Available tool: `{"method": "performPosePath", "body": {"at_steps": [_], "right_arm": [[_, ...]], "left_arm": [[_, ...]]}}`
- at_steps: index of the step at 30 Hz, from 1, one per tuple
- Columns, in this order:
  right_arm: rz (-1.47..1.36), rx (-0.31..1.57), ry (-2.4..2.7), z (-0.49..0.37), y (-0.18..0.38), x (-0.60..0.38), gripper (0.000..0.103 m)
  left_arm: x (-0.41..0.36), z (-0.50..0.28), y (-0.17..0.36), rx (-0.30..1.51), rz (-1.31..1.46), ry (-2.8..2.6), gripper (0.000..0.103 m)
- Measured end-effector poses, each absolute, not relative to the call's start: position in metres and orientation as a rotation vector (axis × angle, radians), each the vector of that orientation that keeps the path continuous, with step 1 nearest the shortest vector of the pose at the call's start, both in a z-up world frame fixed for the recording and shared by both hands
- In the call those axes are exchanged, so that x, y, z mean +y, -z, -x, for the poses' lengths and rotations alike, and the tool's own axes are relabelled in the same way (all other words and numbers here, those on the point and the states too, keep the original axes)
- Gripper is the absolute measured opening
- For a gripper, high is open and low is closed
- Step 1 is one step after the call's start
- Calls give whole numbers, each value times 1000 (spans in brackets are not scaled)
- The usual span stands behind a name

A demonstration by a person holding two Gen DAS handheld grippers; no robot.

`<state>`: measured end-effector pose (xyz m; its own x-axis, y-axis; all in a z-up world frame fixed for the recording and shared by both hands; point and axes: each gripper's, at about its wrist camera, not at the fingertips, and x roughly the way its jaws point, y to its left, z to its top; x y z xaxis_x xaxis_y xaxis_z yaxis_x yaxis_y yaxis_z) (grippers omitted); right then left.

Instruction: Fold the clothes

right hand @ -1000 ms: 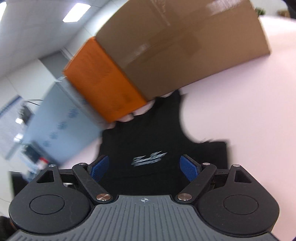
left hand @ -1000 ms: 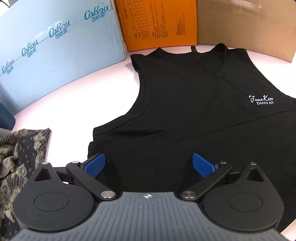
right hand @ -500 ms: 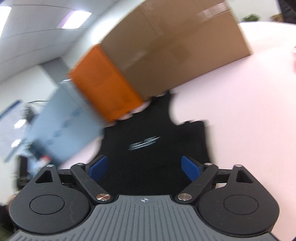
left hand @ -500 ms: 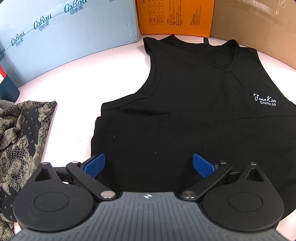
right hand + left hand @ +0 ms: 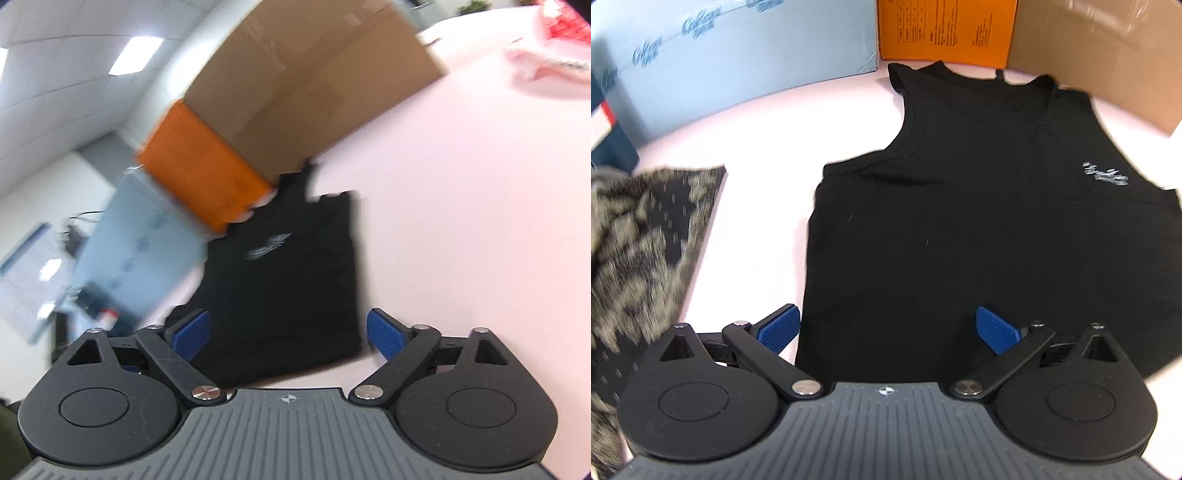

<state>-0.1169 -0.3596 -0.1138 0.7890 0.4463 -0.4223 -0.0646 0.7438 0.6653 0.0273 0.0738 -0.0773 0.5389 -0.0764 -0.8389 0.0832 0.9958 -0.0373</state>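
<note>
Your black vest (image 5: 979, 229) lies flat on the pink bench (image 5: 764, 206), neck toward the orange box (image 5: 945, 29), with a blurred white logo on the chest. Your left tongs (image 5: 888, 328) are spread wide and hold nothing, hovering over the vest's hem at its left side edge. Bare bench runs along that left edge, between the vest and a patterned cloth (image 5: 646, 251) well off to its left. A blue box (image 5: 738, 55) and a brown box (image 5: 1100, 44) flank the orange one behind the vest. Your right tongs (image 5: 288, 332) are also spread and hold nothing, near the hem (image 5: 280, 354); lots of open bench (image 5: 461, 221) right of the vest.
</note>
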Motion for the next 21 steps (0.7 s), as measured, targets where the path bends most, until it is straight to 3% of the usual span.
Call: {"method": "performPosePath", "body": {"at_steps": [12, 17, 21], "right_arm": [[-605, 631, -277, 106, 111, -353, 100], [-401, 701, -207, 55, 79, -372, 101], [-233, 661, -350, -11, 5, -391, 101]], "left_arm": [[134, 38, 75, 931, -85, 30, 103], [148, -9, 8, 756, -231, 80, 103], [153, -67, -93, 536, -344, 144, 103]]}}
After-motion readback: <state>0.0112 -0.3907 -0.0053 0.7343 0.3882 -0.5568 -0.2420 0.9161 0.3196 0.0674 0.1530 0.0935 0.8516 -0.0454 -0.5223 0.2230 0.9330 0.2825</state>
